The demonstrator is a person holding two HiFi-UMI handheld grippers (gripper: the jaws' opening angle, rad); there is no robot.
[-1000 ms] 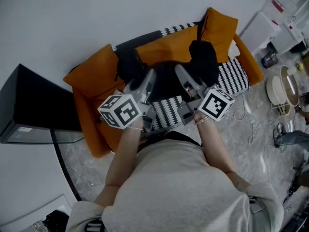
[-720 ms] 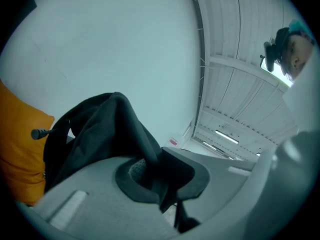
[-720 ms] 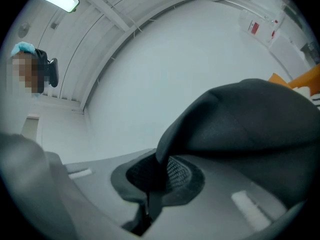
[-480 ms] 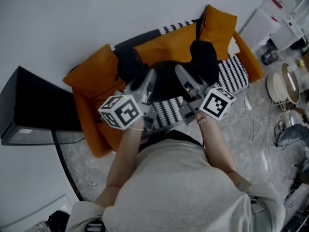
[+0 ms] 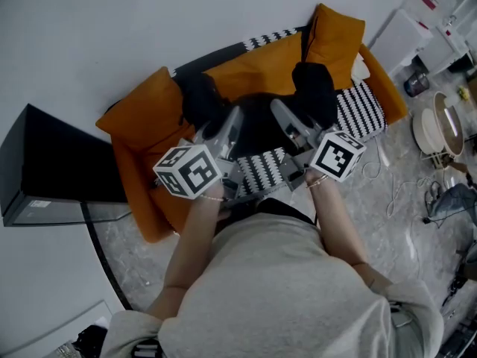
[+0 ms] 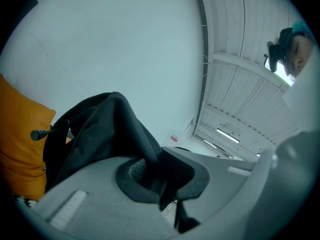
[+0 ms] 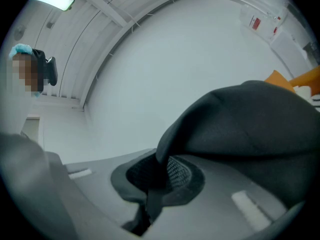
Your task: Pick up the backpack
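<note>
Head view: the black backpack (image 5: 257, 121) hangs over the orange sofa (image 5: 141, 125). My left gripper (image 5: 227, 129) and right gripper (image 5: 287, 125) are each pinched tight on its fabric. It looks soft and saggy; I'd trust straps or seams most.

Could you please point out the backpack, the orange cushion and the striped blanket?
backpack (image 5: 313, 88), head view, its raised right part.
orange cushion (image 5: 339, 36), head view, its upper face.
striped blanket (image 5: 361, 110), head view, its right end.

Grey left tongs (image 5: 226, 125), grey right tongs (image 5: 287, 121), black-and-white marker cubes (image 5: 188, 171), pale sweater (image 5: 276, 289)
</note>
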